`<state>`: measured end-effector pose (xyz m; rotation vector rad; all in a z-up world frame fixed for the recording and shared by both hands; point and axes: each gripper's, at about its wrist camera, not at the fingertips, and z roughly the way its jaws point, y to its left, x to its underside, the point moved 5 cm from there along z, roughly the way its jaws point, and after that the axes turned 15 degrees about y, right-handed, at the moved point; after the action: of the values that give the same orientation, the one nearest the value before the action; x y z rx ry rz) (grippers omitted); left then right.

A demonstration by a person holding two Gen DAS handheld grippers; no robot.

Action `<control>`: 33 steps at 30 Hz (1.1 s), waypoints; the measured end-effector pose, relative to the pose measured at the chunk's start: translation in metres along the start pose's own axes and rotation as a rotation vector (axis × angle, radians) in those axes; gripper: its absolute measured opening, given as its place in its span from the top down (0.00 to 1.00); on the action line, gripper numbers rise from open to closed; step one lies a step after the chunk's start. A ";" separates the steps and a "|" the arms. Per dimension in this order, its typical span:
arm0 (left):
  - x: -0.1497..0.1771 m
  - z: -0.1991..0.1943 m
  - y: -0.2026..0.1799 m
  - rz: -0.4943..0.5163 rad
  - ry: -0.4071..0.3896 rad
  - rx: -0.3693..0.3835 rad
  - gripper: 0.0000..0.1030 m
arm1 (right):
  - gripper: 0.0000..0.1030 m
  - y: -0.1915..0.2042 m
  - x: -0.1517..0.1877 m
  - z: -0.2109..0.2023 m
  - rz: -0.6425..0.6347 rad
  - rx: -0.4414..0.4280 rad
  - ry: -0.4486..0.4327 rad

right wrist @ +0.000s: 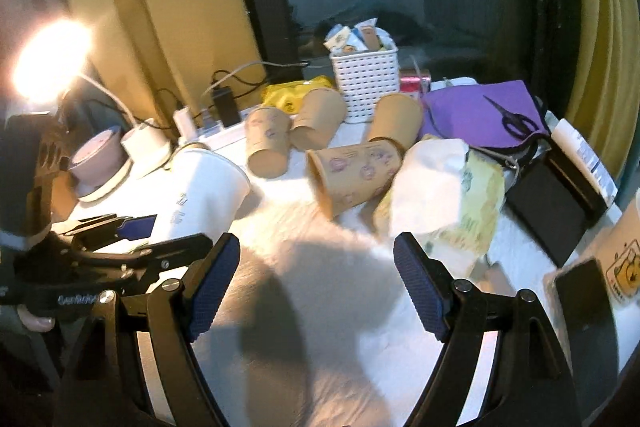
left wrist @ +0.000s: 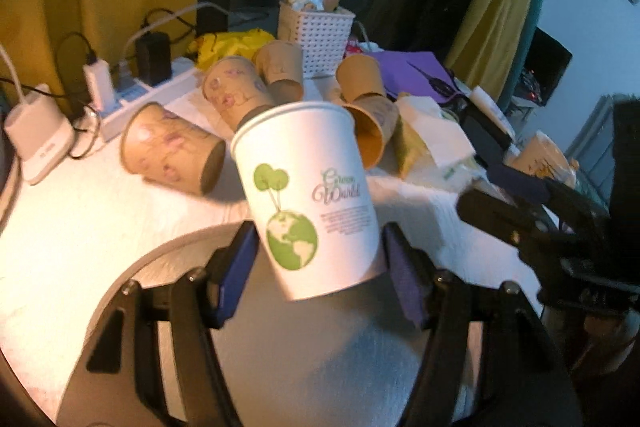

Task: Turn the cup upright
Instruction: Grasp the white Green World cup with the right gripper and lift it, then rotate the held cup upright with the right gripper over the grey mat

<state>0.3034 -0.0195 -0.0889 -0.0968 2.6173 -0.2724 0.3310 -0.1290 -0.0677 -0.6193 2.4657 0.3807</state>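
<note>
On the far left of the left wrist view we see a white charger base (left wrist: 38, 139) and a power strip (left wrist: 132, 99) with plugs lying on the table (left wrist: 72, 227). Just right of them a brown paper cup (left wrist: 172, 149) lies on its side, with more brown cups (left wrist: 236, 93) toppled behind it. In the middle, our left hand-held gripper (left wrist: 320, 259) is clenched on the white cup (left wrist: 306, 195), its blue pads (left wrist: 236, 267) pressing the lower part of the wall from both sides. The white cup is lifted above the table, mouth up and tilted slightly, the green globe print facing the camera. Behind it stands a white perforated basket (left wrist: 320, 35) filled with packets. Further right lie a crumpled tissue (left wrist: 432, 131) and a purple sheet (left wrist: 408, 71).

In the right wrist view a bright lamp (right wrist: 48, 63) glares at the left, and the same white cup (right wrist: 208, 187) shows there in the other gripper's hold. Our right hand-held gripper (right wrist: 318, 283) is released, its pads well apart with nothing between them, hovering over the table. Beyond it lies another brown cup on its side (right wrist: 352, 175), and to the far right black scissors (right wrist: 516, 121) rest on the purple sheet.
</note>
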 end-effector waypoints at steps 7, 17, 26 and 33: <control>0.050 -0.032 0.005 0.026 -0.030 -0.034 0.37 | 0.20 0.030 0.022 -0.012 -0.022 -0.031 0.014; 0.108 -0.053 0.011 0.021 -0.056 -0.052 0.37 | 0.20 0.069 0.052 -0.033 -0.037 -0.108 0.038; 0.150 -0.062 0.015 0.020 -0.095 -0.048 0.37 | 0.20 0.116 0.076 -0.046 -0.089 -0.191 0.063; 0.180 -0.076 0.004 0.086 -0.160 -0.067 0.37 | 0.20 0.148 0.094 -0.047 -0.111 -0.285 0.101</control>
<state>0.1097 -0.0236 -0.1106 -0.0280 2.4641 -0.1403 0.1657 -0.0539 -0.0653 -0.9092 2.4779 0.6788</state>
